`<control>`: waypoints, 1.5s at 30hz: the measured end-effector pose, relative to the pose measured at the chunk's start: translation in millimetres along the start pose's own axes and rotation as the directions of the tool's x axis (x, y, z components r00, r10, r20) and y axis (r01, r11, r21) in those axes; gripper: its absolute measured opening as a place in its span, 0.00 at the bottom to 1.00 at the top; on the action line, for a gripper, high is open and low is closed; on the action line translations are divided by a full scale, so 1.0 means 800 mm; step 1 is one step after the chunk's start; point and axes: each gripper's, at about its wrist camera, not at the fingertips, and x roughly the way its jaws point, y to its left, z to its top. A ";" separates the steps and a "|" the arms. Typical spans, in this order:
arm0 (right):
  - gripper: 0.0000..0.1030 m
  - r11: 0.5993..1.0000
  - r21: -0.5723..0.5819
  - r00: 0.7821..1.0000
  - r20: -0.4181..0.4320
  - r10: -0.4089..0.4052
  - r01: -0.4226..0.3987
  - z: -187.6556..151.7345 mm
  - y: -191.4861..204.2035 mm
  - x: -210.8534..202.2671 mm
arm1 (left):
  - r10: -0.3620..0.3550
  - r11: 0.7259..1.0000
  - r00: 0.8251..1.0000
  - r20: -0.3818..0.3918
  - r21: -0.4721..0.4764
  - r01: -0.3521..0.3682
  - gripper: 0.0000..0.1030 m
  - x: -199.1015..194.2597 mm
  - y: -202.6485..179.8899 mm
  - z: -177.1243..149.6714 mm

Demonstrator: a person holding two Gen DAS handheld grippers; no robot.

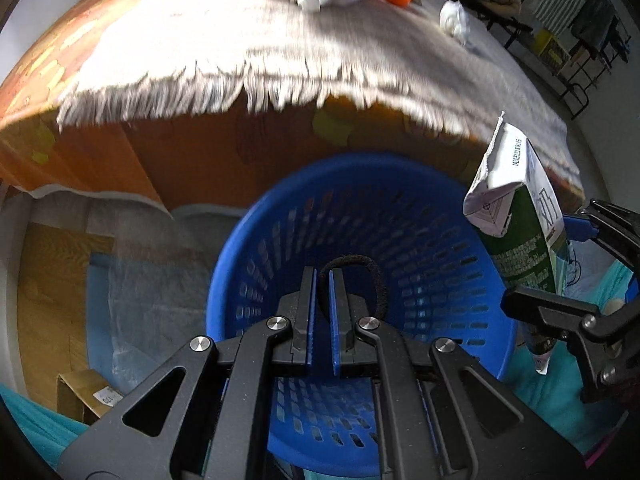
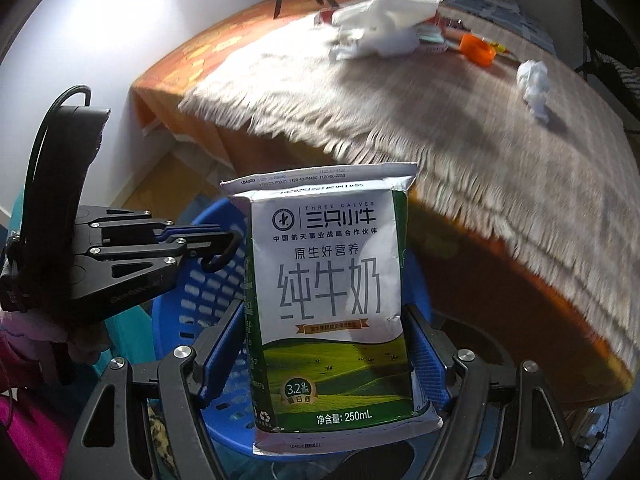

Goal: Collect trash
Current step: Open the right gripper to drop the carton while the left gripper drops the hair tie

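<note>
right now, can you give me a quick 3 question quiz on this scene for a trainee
1. True or false: the right gripper holds a milk carton.
2. What hangs from the left gripper? A) black hair tie B) orange cap C) paper ball
3. What colour is the basket below both grippers?

Key: 1 true. 2 A, the black hair tie. 3 blue.
</note>
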 end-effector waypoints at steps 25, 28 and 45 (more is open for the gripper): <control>0.78 0.999 -0.003 0.995 -0.095 -0.043 0.043 -0.014 0.011 0.053 | 0.044 0.999 0.997 -0.068 0.004 -0.044 0.43 0.029 -0.009 -0.021; 0.83 0.999 0.008 0.994 -0.094 -0.047 0.048 -0.012 0.012 0.057 | 0.050 0.999 0.997 -0.064 0.000 -0.050 0.44 0.028 -0.009 -0.020; 0.91 0.996 0.059 0.995 -0.088 -0.054 0.060 -0.013 0.000 0.054 | 0.063 0.998 0.996 -0.068 -0.013 -0.064 0.53 0.029 -0.001 -0.015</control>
